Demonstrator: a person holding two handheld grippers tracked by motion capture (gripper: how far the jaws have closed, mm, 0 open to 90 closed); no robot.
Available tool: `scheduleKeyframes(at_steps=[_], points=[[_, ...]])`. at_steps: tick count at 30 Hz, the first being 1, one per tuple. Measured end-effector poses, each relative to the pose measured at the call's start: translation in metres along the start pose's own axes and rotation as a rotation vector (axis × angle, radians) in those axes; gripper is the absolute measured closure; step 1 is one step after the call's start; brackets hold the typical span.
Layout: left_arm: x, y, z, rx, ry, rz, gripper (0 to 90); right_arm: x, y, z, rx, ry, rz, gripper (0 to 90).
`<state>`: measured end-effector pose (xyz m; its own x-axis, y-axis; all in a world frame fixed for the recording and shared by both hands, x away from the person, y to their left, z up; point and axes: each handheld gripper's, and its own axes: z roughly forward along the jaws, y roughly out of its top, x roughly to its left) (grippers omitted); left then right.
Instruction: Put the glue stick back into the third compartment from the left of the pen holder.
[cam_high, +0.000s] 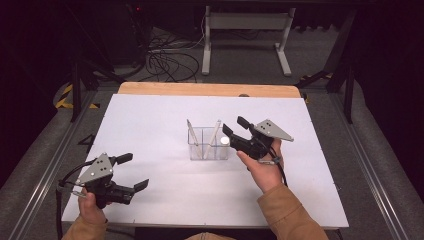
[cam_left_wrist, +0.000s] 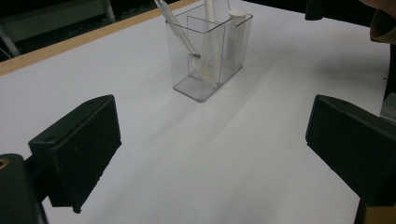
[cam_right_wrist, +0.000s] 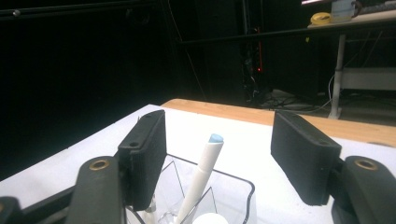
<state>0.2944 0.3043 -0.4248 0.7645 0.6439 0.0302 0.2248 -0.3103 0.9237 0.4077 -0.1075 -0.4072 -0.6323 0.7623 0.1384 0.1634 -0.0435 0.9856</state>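
Clear organizer (cam_high: 209, 145) stood mid-surface (cam_high: 150, 125), holding two white pens (cam_high: 213, 137) and a white tube (cam_high: 225, 141). Just beside it, the right hand-held gripper (cam_high: 233, 127) hovered part-open and empty; the left hand-held gripper (cam_high: 133, 171) gaped wide, empty, well apart.

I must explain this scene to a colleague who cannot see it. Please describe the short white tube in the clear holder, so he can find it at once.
On the white table stands one clear plastic organizer, near the middle. Inside it, in the end compartment nearest the right tool, stands the white tube. Unlike the two long pens leaning beside it, it is short, upright and round-capped.
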Motion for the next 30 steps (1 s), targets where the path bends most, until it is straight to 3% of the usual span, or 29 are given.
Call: scheduleKeyframes(at_steps=[8, 18, 23, 30], points=[[0.0, 0.0, 0.0, -0.004, 0.003, 0.002, 3.8, 0.0, 0.01, -0.014, -0.009, 0.017, -0.023, 31.1], [-0.001, -0.001, -0.002, -0.015, 0.014, -0.009, 3.7, -0.008, 0.019, -0.045, 0.012, 0.051, -0.081, 27.6], [-0.001, -0.001, -0.003, -0.021, 0.017, -0.009, 3.8, -0.013, 0.017, -0.057, 0.033, 0.084, -0.115, 25.9], [-0.001, -0.001, -0.004, -0.026, 0.019, -0.009, 3.8, -0.019, 0.01, -0.069, 0.065, 0.097, -0.152, 24.6]])
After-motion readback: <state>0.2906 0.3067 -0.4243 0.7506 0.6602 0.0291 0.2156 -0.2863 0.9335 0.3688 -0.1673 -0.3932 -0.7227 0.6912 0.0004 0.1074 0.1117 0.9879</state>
